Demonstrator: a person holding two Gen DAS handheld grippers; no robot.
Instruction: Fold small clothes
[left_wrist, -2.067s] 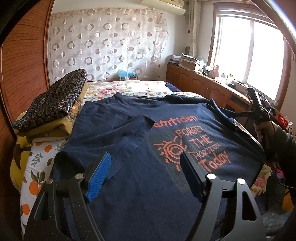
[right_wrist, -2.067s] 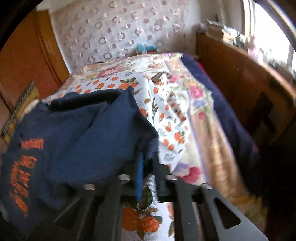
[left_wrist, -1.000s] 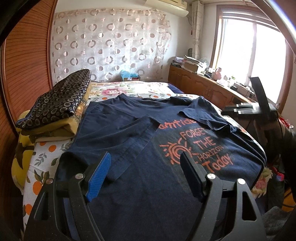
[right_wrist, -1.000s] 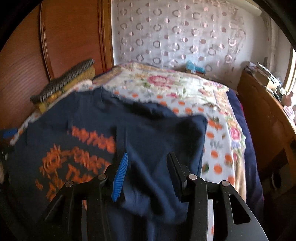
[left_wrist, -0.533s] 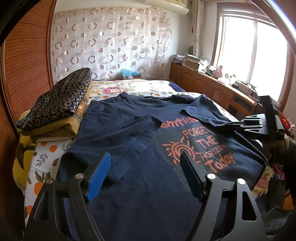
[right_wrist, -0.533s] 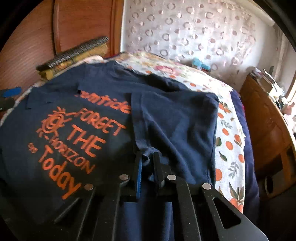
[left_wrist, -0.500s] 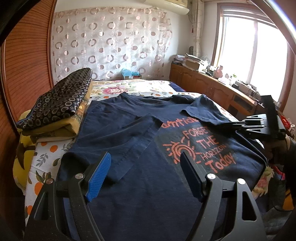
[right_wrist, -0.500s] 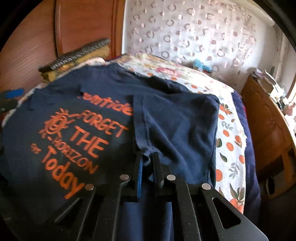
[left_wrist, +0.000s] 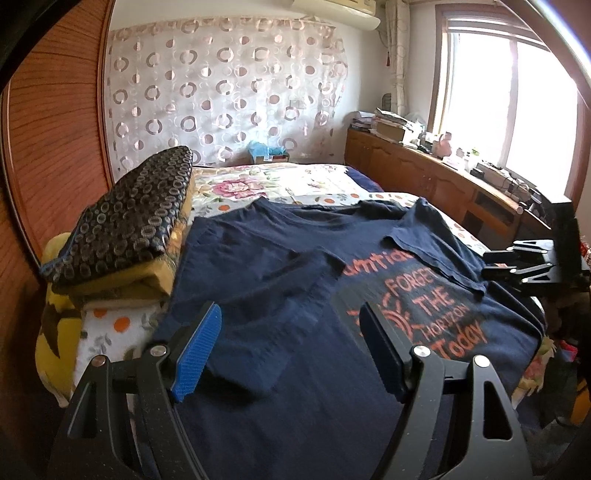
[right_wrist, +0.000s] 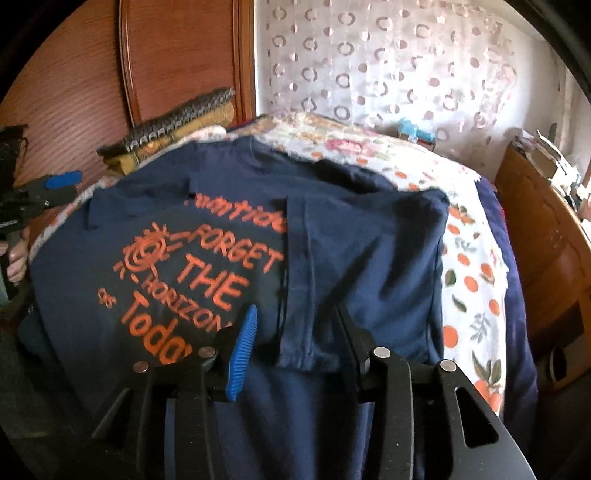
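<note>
Bedding in a floral, orange-dotted print covers the bed (left_wrist: 258, 184), with a navy cotton T-shirt (left_wrist: 280, 295) spread flat across it, both sleeves folded inward over its orange lettering. Beside it sits a stack of folded fabrics (left_wrist: 122, 229), ring-patterned on top. Left tool (left_wrist: 288, 350) hovers with jaws wide apart, empty. Right tool (right_wrist: 295, 343) has just been opening, its jaws straddling the folded sleeve (right_wrist: 303, 295) without pressing.

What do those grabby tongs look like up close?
Both the left tongs and the right tongs are black frames with triangle cut-outs and round silver screws. On each, one finger wears a ridged bright blue pad and the other finger is plain black. No sleeves or cables show clearly.
</note>
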